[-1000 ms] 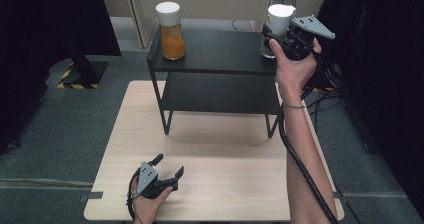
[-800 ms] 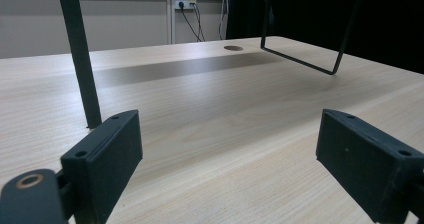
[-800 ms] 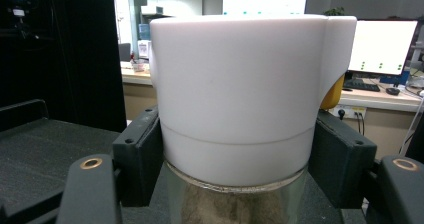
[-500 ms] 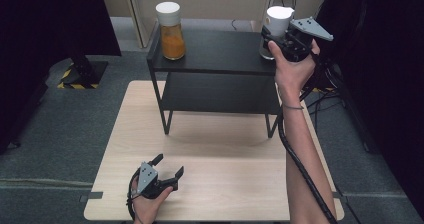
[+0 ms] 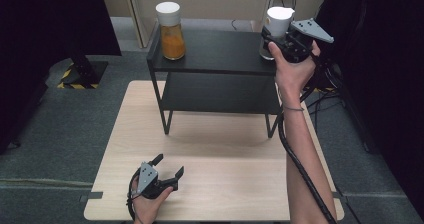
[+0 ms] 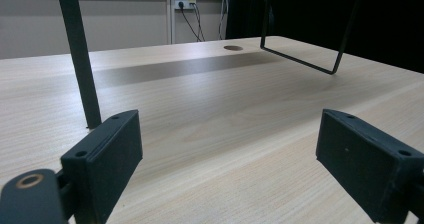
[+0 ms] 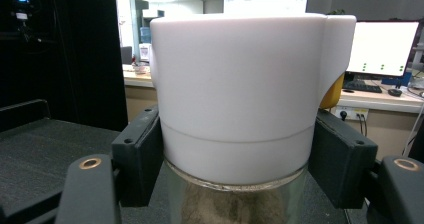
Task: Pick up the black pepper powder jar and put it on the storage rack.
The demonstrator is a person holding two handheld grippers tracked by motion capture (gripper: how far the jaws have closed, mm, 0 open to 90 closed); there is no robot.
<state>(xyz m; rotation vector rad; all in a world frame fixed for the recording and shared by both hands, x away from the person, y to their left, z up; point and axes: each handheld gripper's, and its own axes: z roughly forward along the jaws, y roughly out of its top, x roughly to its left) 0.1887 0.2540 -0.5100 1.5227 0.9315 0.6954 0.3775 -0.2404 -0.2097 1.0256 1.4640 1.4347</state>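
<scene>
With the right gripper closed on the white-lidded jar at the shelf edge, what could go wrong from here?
1. The right gripper holds the jar by its white lid, not the glass. If the lid is loose, the jar might drop when lifted.
2. The jar stands near the right edge of the black shelf, so a sideways pull could tip it off.
3. The left gripper rests open on the table, too far away to catch anything.

The right gripper (image 5: 280,36) sits at about one o'clock, forearm stretched far forward, wrist raised, both pads pressed flat against what they clamp. The left gripper (image 5: 167,169) lies low at seven o'clock, jaws spread wide, nothing between them.
</scene>
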